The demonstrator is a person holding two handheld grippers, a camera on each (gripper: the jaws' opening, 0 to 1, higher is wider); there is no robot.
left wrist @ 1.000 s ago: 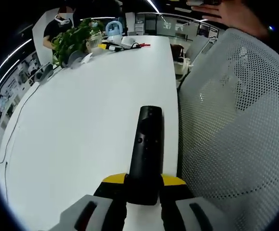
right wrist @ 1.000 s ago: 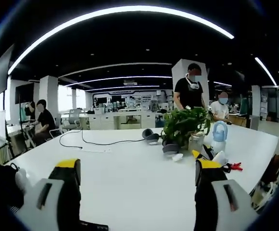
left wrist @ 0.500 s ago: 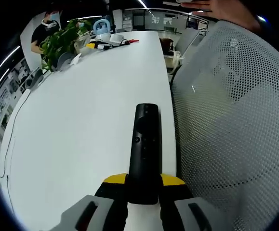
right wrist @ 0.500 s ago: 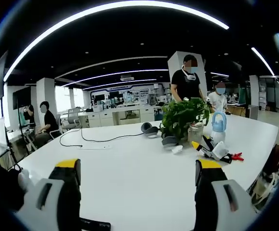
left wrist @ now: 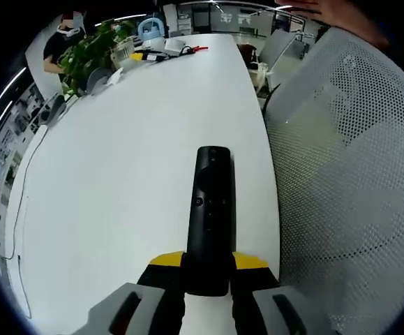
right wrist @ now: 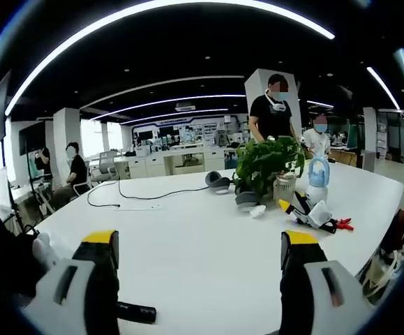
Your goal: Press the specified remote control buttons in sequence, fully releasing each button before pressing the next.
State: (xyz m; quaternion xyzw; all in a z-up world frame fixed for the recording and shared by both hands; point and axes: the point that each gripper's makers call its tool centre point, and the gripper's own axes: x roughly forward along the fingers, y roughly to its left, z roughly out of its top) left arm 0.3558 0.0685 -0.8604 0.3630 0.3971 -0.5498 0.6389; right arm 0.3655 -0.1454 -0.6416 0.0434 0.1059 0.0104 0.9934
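I've got the remote (left wrist: 212, 209) clamped at its near end in the left gripper (left wrist: 208, 276), long axis straight ahead over the table (left wrist: 118, 174). Right gripper (right wrist: 196, 279) gapes wide, holding nothing; remote's end (right wrist: 135, 313) sits low-left of it.

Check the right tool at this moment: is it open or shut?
Open. In the right gripper view the right tool has its two jaws standing far apart, with only the bare white table between them and nothing gripped.
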